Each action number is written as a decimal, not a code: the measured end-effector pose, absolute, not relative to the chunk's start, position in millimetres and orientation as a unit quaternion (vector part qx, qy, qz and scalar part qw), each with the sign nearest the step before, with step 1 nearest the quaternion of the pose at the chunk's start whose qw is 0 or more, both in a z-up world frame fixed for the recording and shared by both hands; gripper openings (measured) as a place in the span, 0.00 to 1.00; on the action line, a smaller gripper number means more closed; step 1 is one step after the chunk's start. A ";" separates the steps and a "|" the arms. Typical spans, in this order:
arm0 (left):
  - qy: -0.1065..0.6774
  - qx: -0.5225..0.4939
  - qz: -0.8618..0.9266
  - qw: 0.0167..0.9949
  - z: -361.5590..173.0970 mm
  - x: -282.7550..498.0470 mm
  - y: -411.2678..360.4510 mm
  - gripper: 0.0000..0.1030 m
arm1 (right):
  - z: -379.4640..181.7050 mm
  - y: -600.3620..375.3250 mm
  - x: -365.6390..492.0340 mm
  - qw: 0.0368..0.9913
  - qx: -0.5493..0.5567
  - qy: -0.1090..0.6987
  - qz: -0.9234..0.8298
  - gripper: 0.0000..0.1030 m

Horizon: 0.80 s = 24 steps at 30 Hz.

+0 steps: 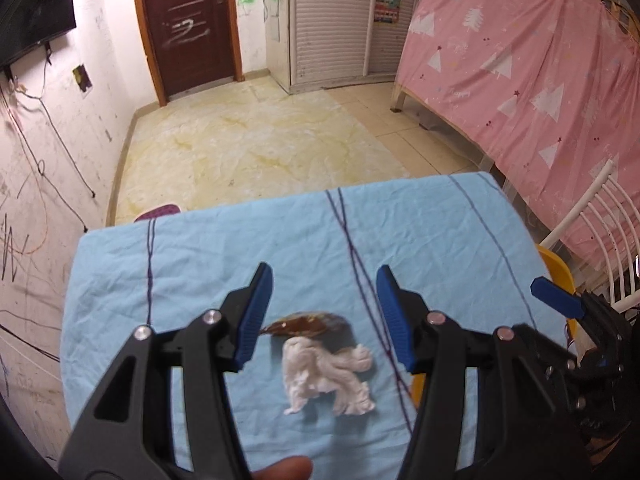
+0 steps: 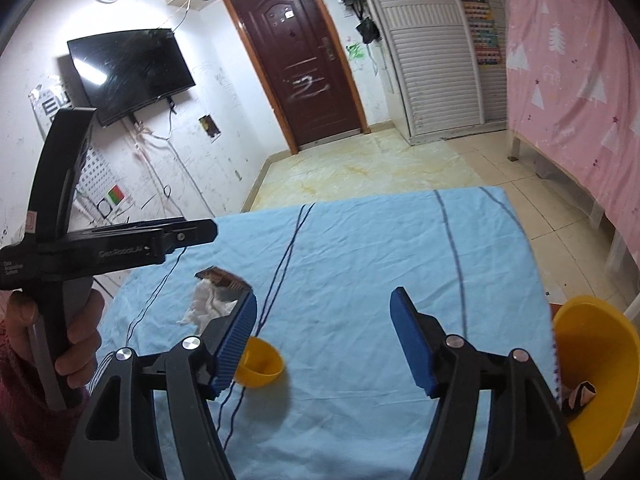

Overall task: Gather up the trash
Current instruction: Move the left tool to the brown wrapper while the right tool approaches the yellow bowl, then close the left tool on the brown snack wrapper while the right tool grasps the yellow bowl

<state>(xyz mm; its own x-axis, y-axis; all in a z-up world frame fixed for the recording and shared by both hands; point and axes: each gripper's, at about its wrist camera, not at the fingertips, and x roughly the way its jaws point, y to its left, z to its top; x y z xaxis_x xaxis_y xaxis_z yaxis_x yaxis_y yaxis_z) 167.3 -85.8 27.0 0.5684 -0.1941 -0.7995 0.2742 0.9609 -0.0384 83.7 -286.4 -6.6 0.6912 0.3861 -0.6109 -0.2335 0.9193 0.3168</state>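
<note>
1. White crumpled tissue lies on the light-blue cloth that covers the counter, seen between the two blue pads of the left gripper in the left wrist view.
2. Touching its far edge is a brown wrapper, glossy and partly tucked under the tissue; in the right wrist view the same pair sits to the left, just beyond the left pad of the right gripper.
3. Left gripper jaws stand wide open above the tissue and hold nothing — whether the pads reach the cloth I cannot tell.
4. Right gripper jaws are also spread wide and empty, hovering over a bare stretch of cloth.
5. A small yellow bowl rests on the cloth near the right gripper's left pad.
6. A larger yellow bin stands just off the counter's right edge, with a scrap of pink-and-dark paper inside it.
7. The person's left hand grips the handle of the left gripper at the left of the right wrist view.
8. Beyond the counter: a pale marbled floor, a dark red door, a wall-mounted television and a pink curtain with white tree shapes.
</note>
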 end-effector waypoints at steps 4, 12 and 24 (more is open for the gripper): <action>0.461 0.043 -0.137 0.875 11.7 168.3 -82.3 0.52 | -11.0 -271.0 81.0 0.907 0.094 0.366 0.186 0.61; 0.483 0.053 -0.155 0.860 -10.9 175.6 -82.8 0.57 | -19.2 -241.4 76.0 0.895 0.064 0.383 0.218 0.62; 0.513 0.045 -0.149 0.844 -35.4 195.4 -79.1 0.55 | -43.8 -220.3 84.6 0.878 0.027 0.427 0.216 0.62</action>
<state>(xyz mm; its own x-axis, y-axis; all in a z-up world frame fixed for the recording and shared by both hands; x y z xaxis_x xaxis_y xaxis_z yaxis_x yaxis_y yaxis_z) 195.4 -79.1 -35.4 0.4303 -0.2054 -0.8790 0.2976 0.9516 -0.0766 84.6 -220.3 -43.8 0.5422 0.4014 -0.7382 -0.3557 0.9055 0.2312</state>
